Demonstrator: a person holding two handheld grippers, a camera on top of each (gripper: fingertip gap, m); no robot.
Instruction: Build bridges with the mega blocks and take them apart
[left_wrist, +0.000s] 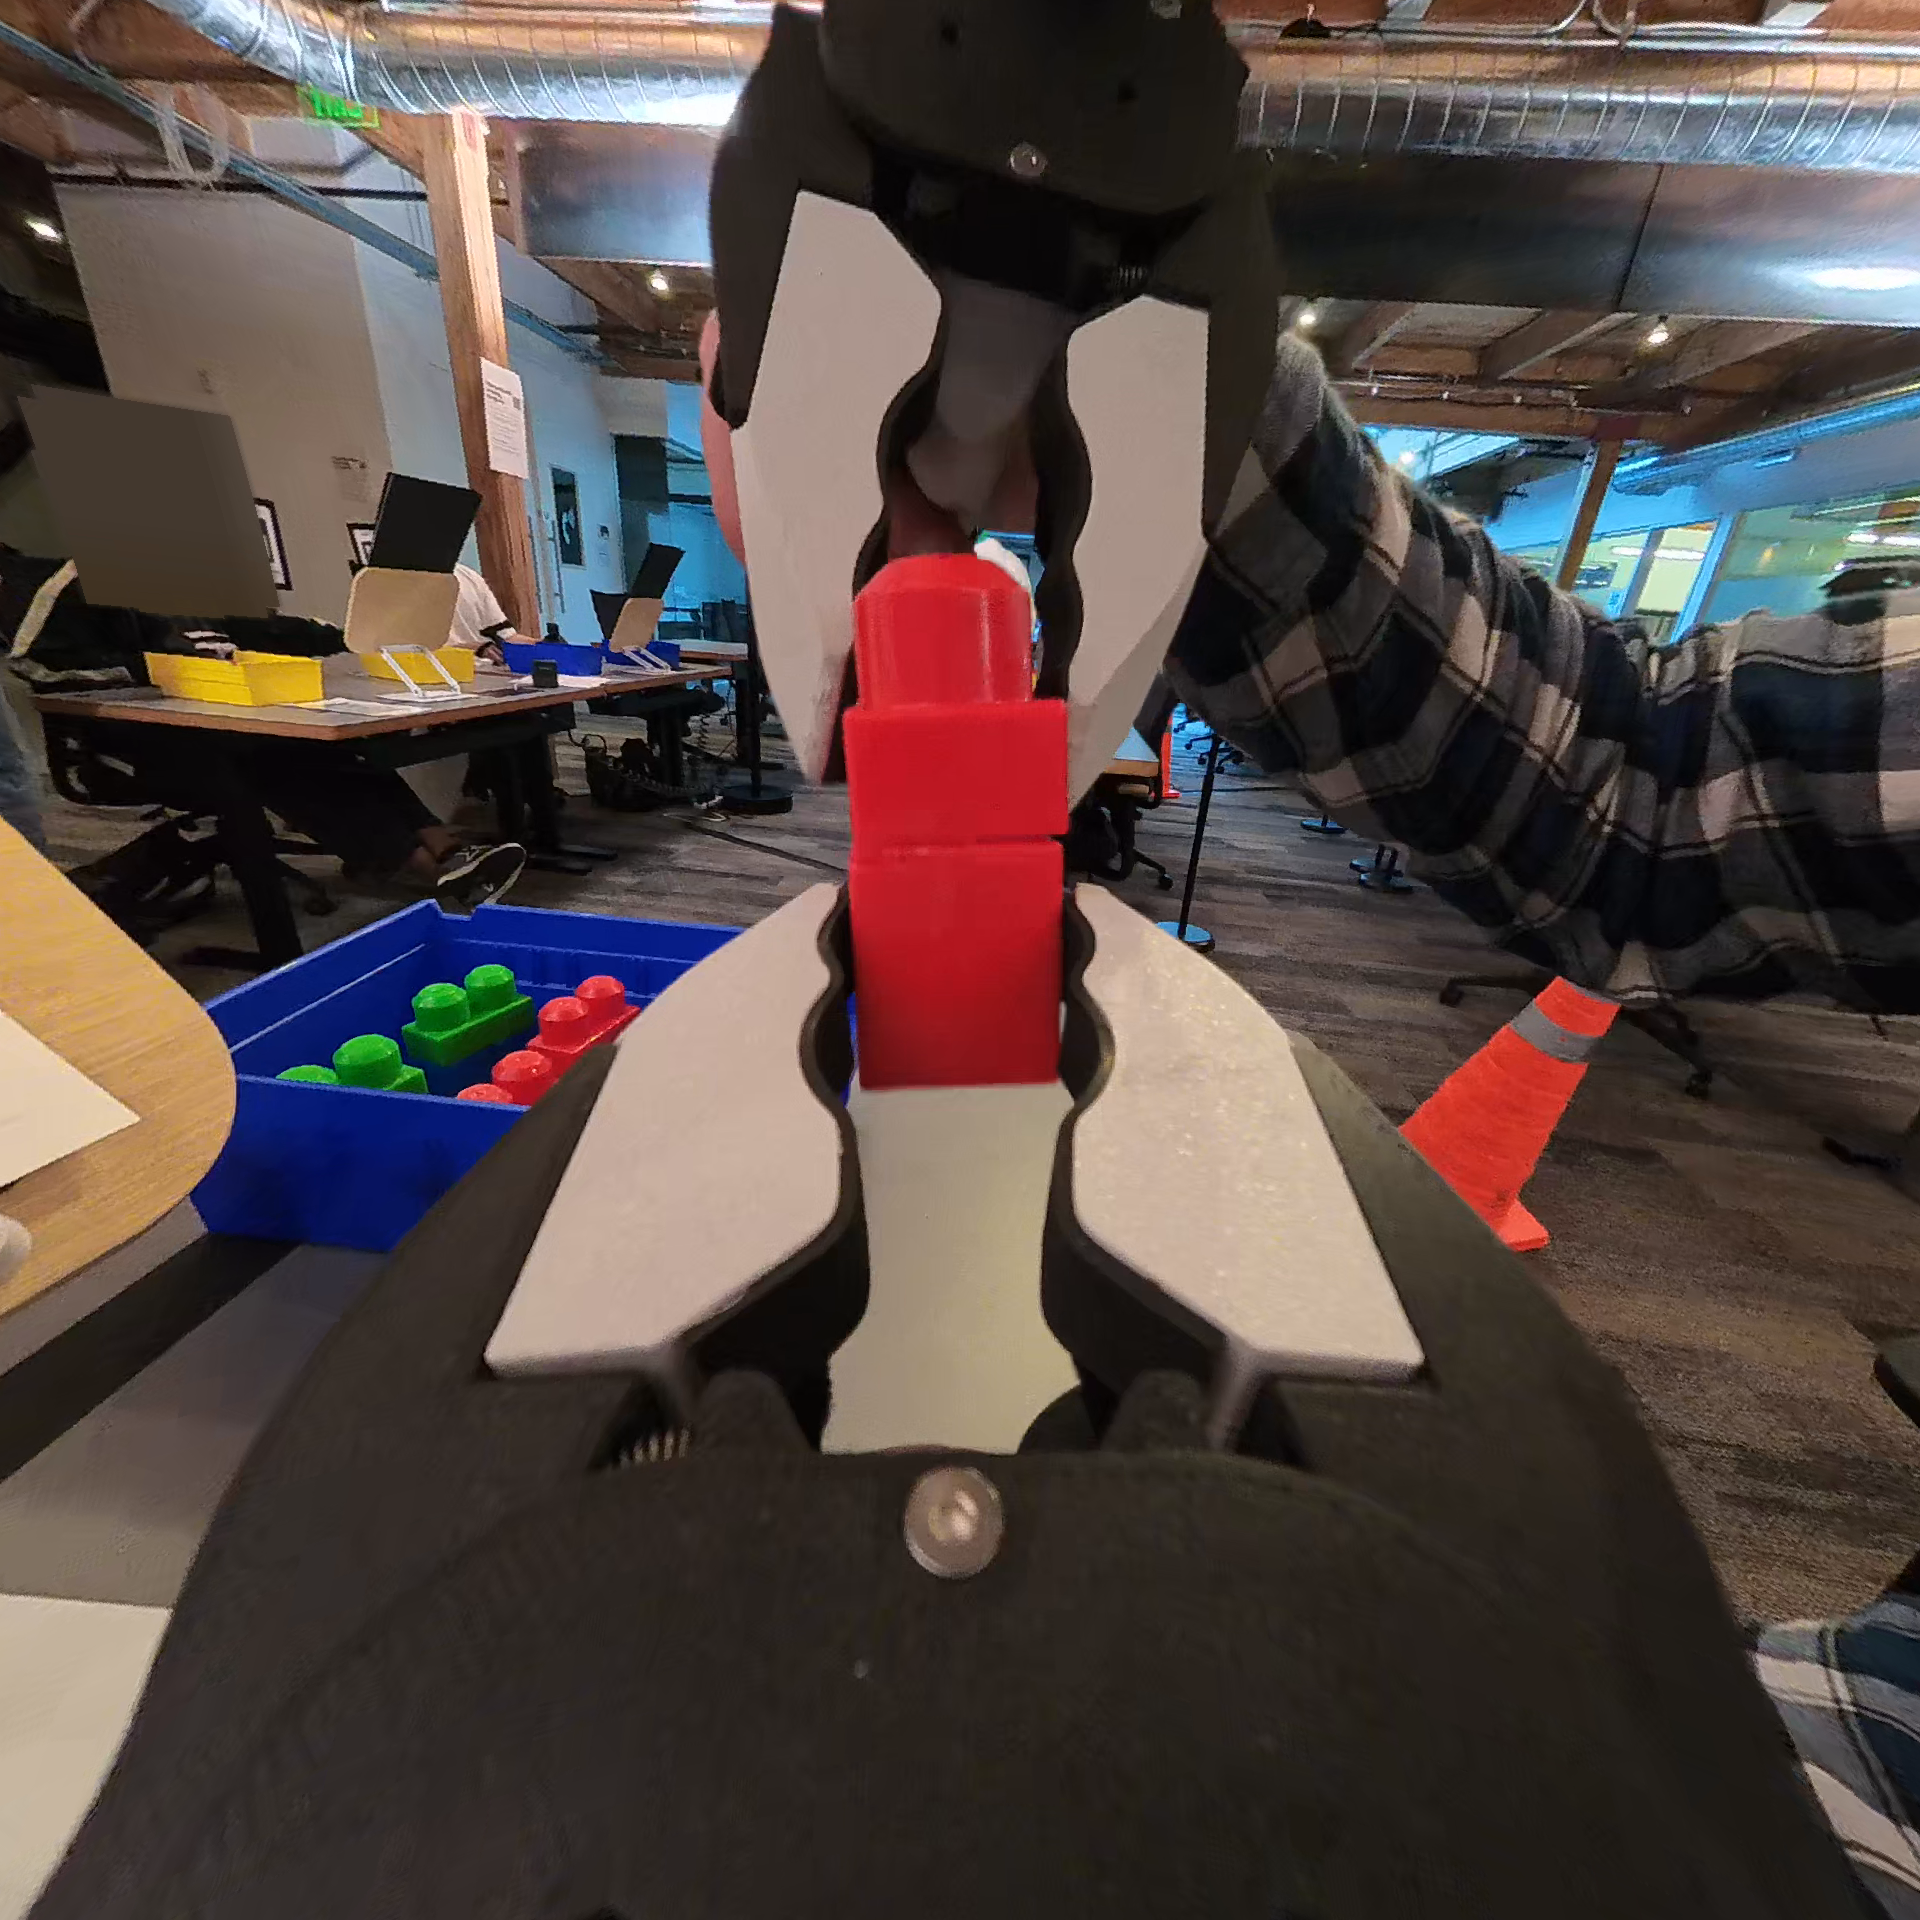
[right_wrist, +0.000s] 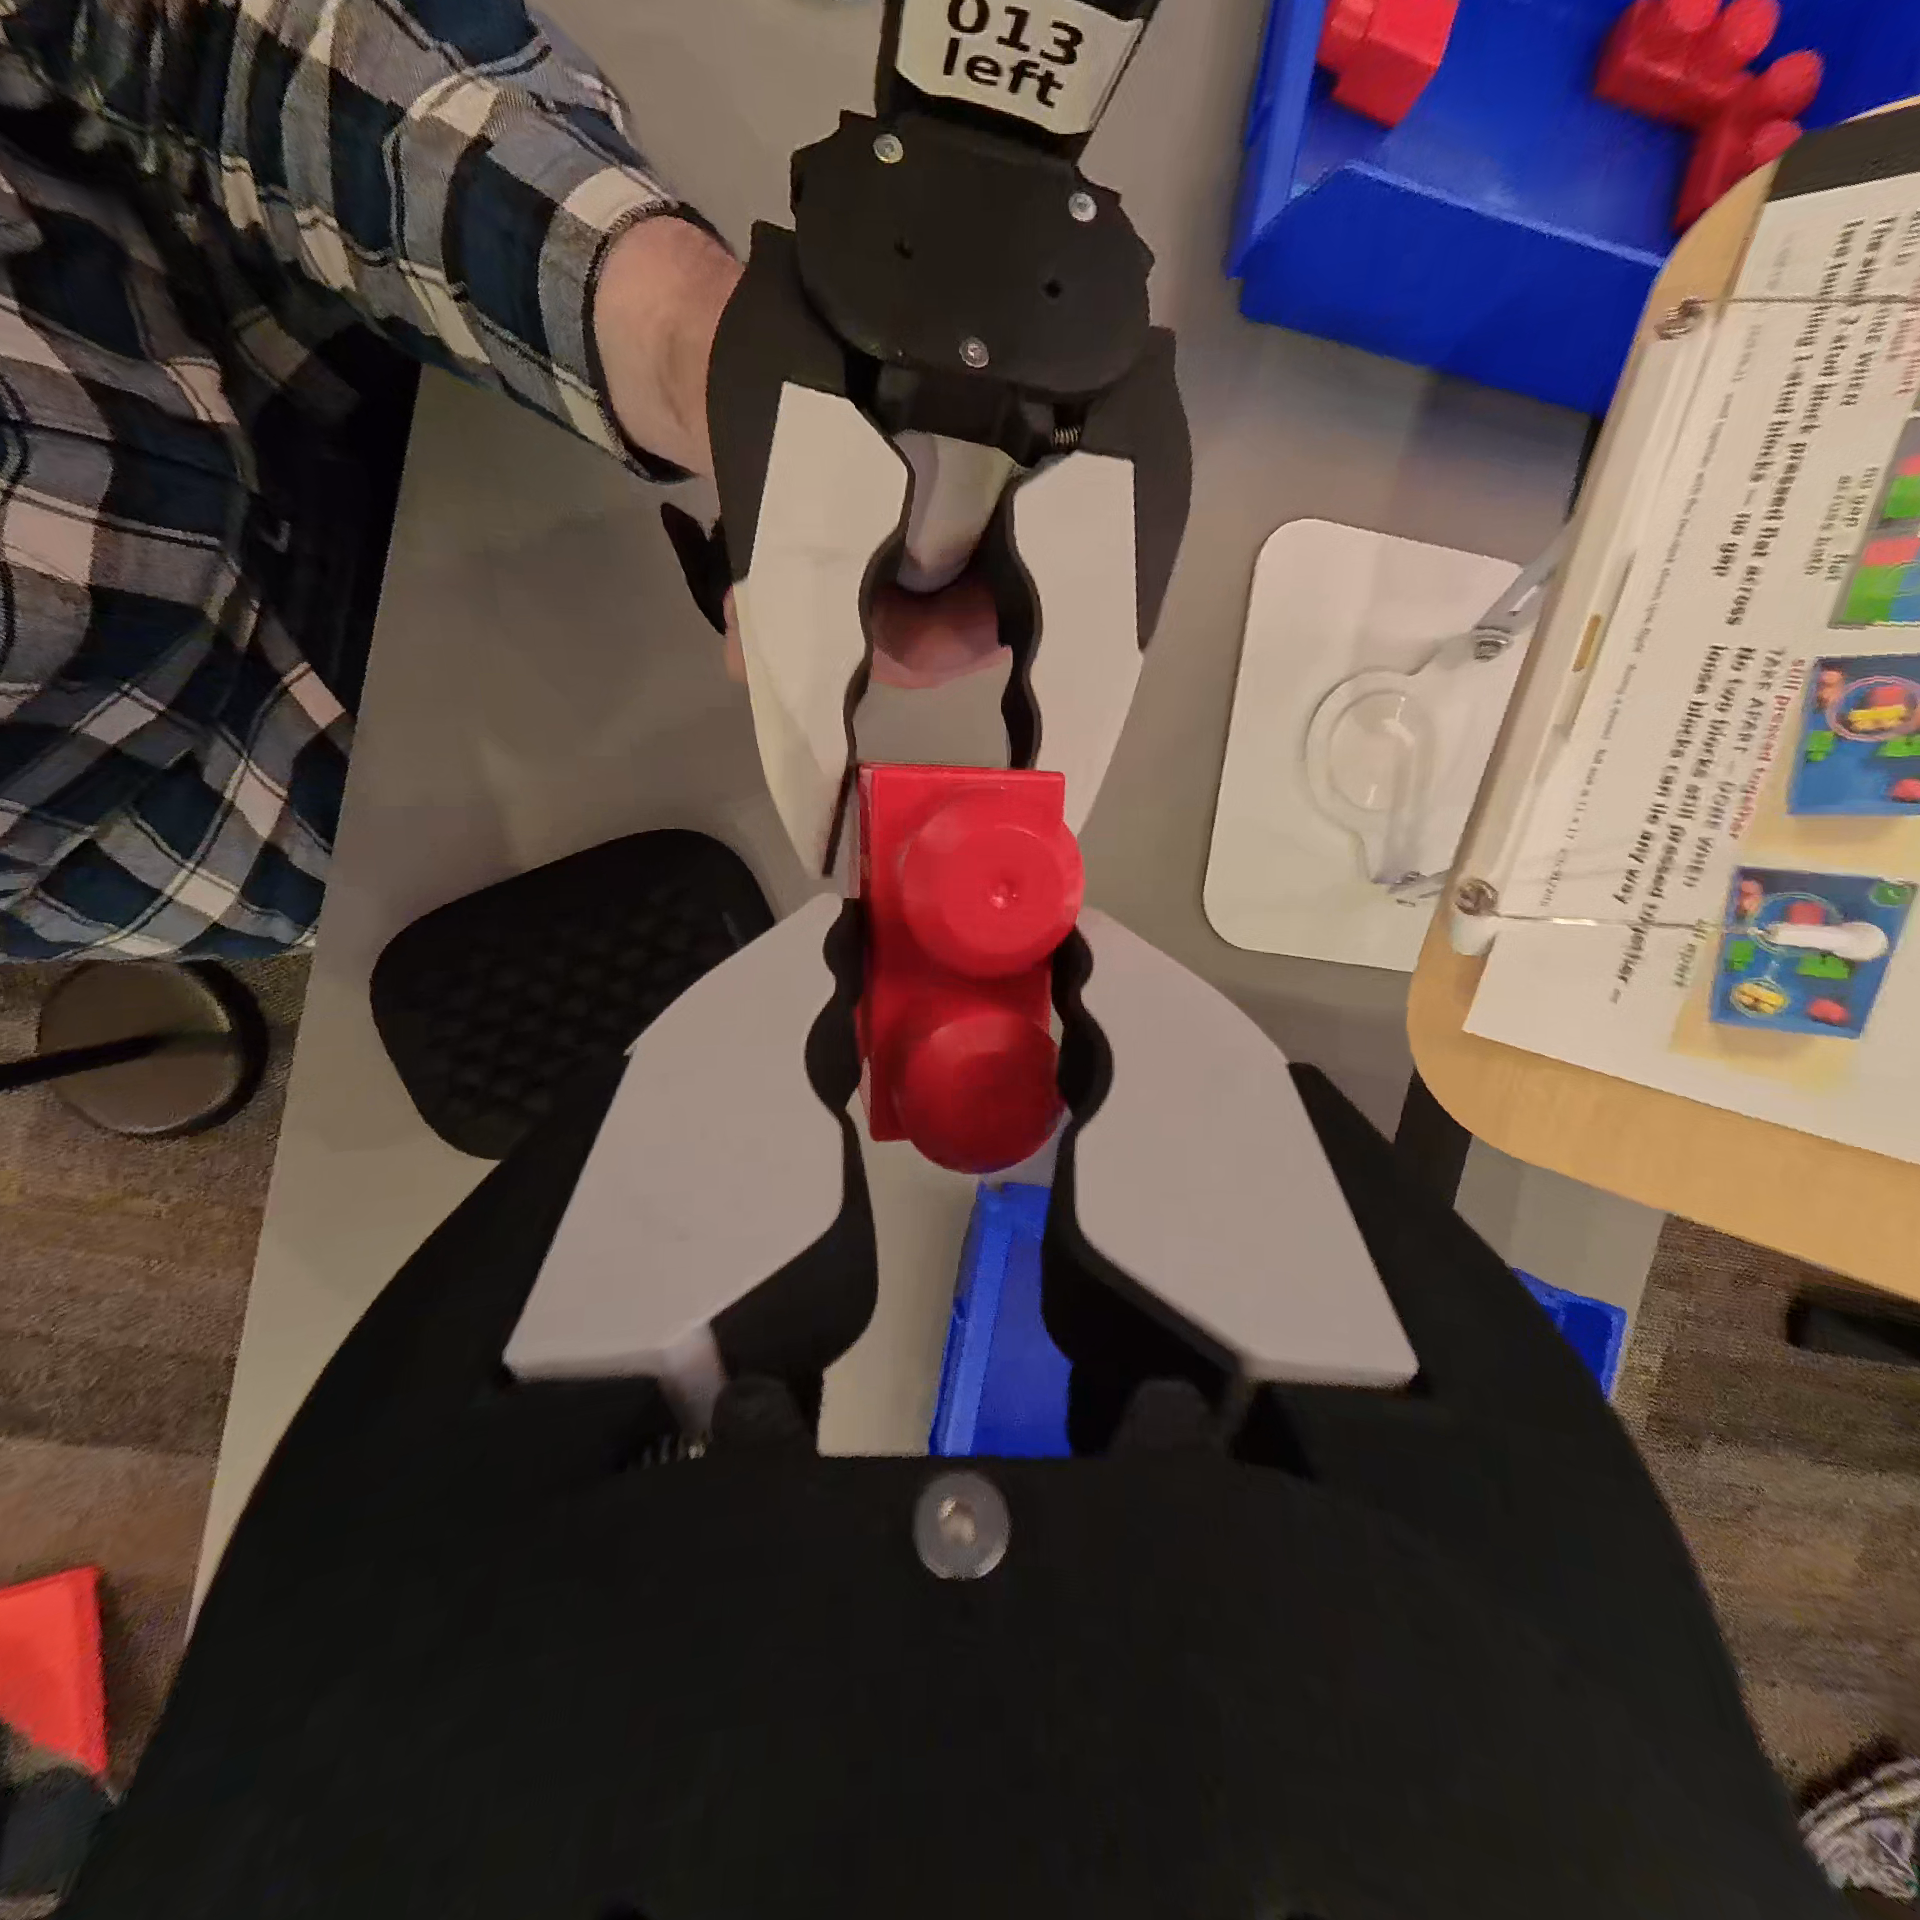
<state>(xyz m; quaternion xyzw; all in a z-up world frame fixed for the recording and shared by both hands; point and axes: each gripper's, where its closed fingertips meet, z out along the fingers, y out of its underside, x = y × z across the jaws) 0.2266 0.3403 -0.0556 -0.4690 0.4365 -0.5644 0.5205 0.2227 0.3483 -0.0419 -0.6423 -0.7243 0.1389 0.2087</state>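
Fingers (left_wrist: 727, 1039) pinch red blocks (left_wrist: 956, 966); blue bin (left_wrist: 312, 1164) holds green and red blocks.

even indoor light from small ceiling spots (left_wrist: 659, 278) and a glaring panel (left_wrist: 1860, 278); windows (left_wrist: 1662, 551) glow blue-green far off. both wide-angle views bend straight lines near the edges. red block (left_wrist: 956, 966) looks sharp and vivid, shadows soft. instruction sheet (right_wrist: 1704, 665) and the frame corners are blurred.
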